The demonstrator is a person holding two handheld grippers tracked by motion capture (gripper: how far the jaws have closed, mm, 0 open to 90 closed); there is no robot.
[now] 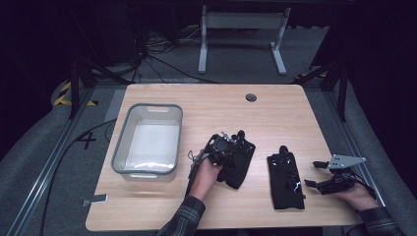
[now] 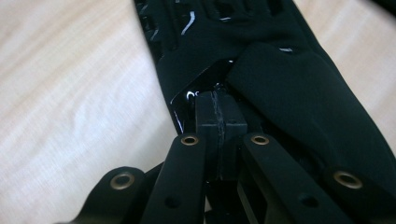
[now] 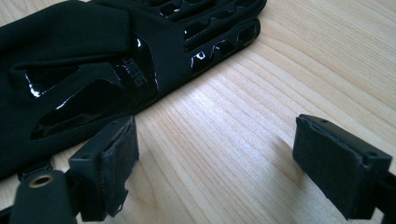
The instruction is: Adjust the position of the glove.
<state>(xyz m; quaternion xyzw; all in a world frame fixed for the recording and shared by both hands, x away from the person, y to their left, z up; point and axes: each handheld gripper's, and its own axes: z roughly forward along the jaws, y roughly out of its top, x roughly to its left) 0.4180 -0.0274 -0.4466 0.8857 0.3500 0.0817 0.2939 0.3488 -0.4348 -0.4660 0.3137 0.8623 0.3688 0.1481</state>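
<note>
Two black gloves, left hand-held gripper pinching one glove, right hand-held gripper spread beside other glove.

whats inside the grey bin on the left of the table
The grey bin looks empty in the high view: a pale bare floor shows, with a faint sheen near its front wall. The strip of floor just behind that front wall is hidden by the rim, so I can't rule out something small there.

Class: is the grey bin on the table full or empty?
Empty. The high view shows the bin's bare pale floor; both gloves lie outside on the table.
</note>
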